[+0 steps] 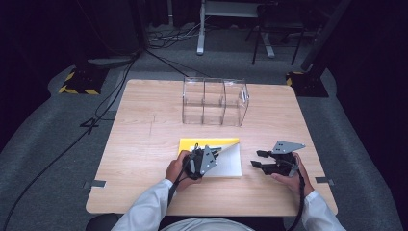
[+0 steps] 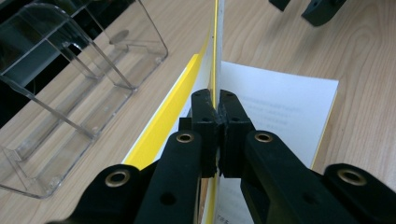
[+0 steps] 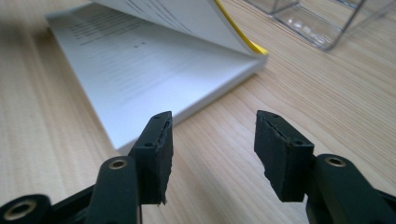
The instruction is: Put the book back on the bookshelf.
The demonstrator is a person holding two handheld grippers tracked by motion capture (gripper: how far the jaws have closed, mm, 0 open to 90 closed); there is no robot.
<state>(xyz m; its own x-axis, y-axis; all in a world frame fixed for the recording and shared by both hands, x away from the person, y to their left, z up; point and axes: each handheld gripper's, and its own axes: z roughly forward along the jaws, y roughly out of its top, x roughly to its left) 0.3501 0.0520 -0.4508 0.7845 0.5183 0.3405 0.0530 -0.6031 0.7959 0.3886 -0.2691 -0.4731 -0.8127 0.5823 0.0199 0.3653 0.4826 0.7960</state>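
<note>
Booklet cover, pinched thin by the left gripper, could tear or slip while the right gripper gapes empty.

We log: 2 black grippers, left gripper & right gripper, each w/ grey three-cornered top plate, black trailing cable, brass-ringed pivot holes, matte black jaws w/ rough-edged pads. White long sleeves on both forearms.
</note>
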